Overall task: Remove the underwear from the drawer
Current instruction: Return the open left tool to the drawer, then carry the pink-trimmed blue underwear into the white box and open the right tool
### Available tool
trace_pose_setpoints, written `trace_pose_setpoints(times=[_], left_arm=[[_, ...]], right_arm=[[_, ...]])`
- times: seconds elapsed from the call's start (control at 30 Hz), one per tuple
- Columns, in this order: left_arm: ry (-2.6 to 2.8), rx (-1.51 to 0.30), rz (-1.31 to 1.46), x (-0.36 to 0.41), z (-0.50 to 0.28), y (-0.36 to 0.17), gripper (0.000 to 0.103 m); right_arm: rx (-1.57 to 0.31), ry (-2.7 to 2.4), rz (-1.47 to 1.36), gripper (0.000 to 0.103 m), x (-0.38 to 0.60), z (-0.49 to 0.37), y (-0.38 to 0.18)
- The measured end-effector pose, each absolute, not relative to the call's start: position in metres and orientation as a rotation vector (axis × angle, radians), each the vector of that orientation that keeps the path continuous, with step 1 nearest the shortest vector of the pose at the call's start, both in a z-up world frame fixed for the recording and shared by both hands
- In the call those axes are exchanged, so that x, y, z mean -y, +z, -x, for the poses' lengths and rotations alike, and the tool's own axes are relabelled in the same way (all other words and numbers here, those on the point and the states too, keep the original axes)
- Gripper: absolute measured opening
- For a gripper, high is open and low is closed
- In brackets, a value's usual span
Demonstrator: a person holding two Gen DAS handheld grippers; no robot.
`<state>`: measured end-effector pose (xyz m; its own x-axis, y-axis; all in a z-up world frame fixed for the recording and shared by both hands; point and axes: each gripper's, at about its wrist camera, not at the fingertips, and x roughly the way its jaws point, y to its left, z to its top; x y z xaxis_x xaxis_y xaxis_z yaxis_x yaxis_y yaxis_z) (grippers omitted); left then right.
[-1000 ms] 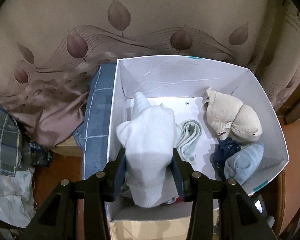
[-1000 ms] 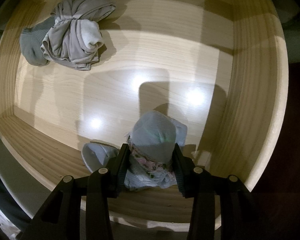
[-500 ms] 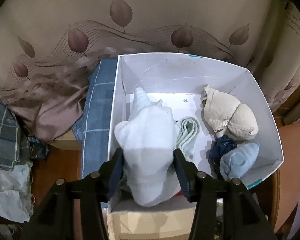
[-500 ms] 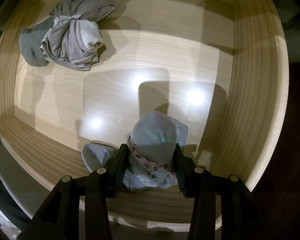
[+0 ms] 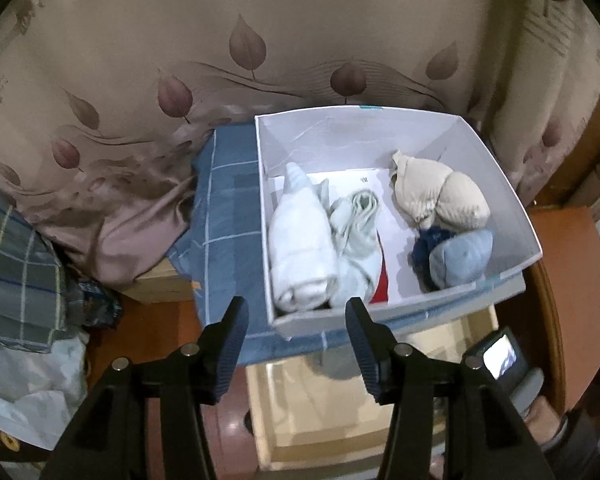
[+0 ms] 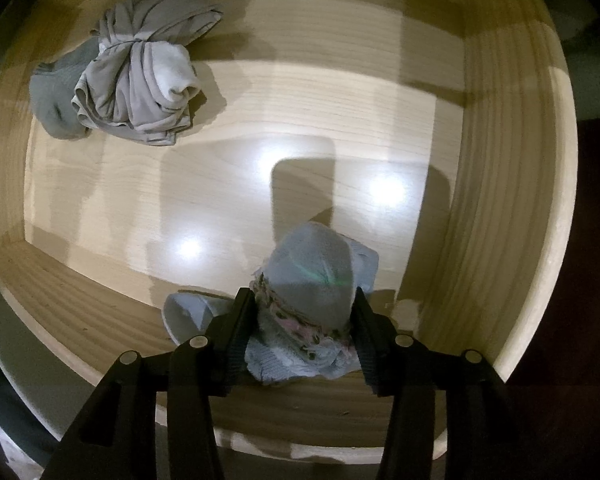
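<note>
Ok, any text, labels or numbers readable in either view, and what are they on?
Nothing can be read.
Small dark mark on the white paper lining the white box: too small to read.
Faint print on the curtain, upper right: too blurred.
Lit screen at lower right: blurred.
Drawer view: no text.

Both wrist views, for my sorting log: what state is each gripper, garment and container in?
Left gripper: open, empty.
White roll: lying in the white box.
Right gripper: shut on blue bundle.
Grey bundle: lying in the wooden drawer, untouched.
</note>
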<state>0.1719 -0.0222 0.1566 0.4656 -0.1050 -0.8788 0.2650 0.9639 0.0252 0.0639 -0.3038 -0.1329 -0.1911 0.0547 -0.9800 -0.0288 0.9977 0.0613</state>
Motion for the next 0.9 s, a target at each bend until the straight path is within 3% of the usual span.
trace_pose_setpoints(times=[0.3,0.5,0.9], left_arm=[[-0.22,-1.097,-0.138,0.008,-0.12,0.113,0.052],[-0.171,-1.147,-0.119,0.013,-0.102,0.057,0.052],[-0.034,-1.154,-0.026,0.013,-0.091,-0.017,0.052]], right_arm=[[-1.763,0.059,0.009,0.048,0.298,-0.059,-0.133],[-1.736,0.053,0.033,0.036,0.291,-0.054,-0.128],[-1.602,0.056,-0.025,0.032,0.298,-0.046,-0.099]])
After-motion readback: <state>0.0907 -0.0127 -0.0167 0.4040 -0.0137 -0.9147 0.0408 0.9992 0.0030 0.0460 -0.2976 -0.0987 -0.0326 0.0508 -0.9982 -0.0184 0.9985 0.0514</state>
